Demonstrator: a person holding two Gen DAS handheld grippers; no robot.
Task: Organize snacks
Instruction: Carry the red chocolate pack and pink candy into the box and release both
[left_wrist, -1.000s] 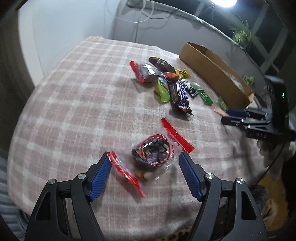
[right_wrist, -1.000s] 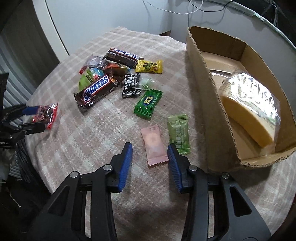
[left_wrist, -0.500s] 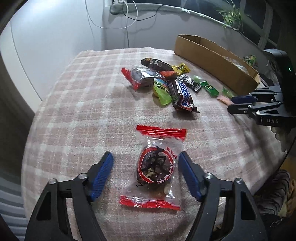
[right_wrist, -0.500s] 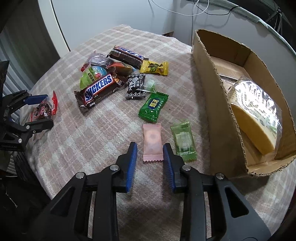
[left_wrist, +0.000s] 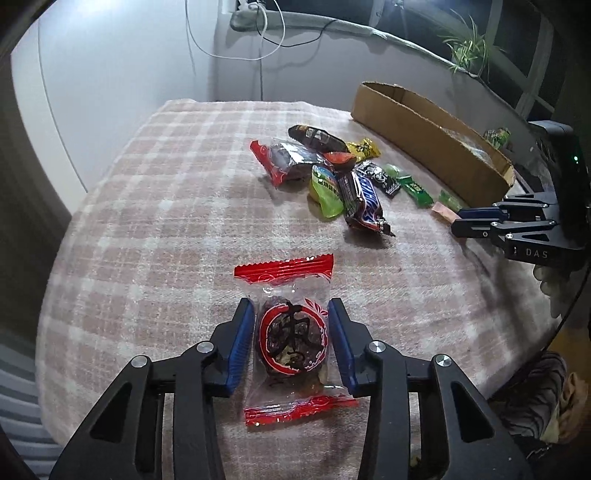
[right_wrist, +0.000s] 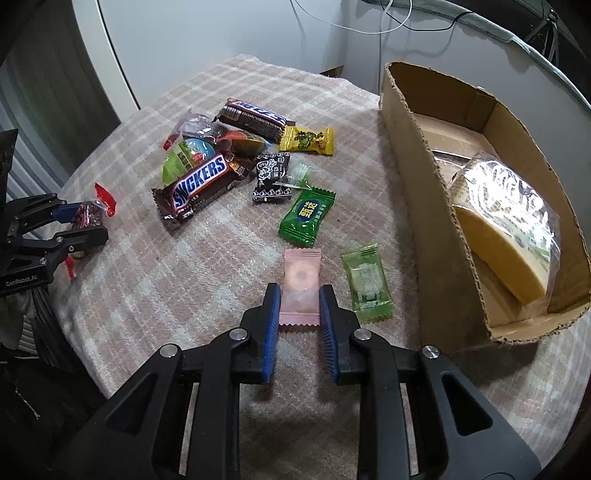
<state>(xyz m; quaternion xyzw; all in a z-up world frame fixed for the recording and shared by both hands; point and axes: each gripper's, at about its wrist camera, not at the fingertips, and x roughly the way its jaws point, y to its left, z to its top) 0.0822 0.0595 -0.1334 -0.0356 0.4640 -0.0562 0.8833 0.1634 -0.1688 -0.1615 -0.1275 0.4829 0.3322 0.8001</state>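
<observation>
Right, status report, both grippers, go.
Left gripper closed on red-ended date pack. Right gripper closed on pink candy. Cardboard box open at right, nothing blocking.

- Both views are dim and bluish, lit from above and behind the table.
- Heavy fisheye bending curves the wall (left_wrist: 110, 74) and table edge; black vignette fills the corners.
- Glare whitens the clear wrapper of the bread (right_wrist: 517, 206) at right of the right wrist view.
- A soft shadow lies at bottom centre there.
- Far objects at the upper right of the left wrist view look soft.
</observation>
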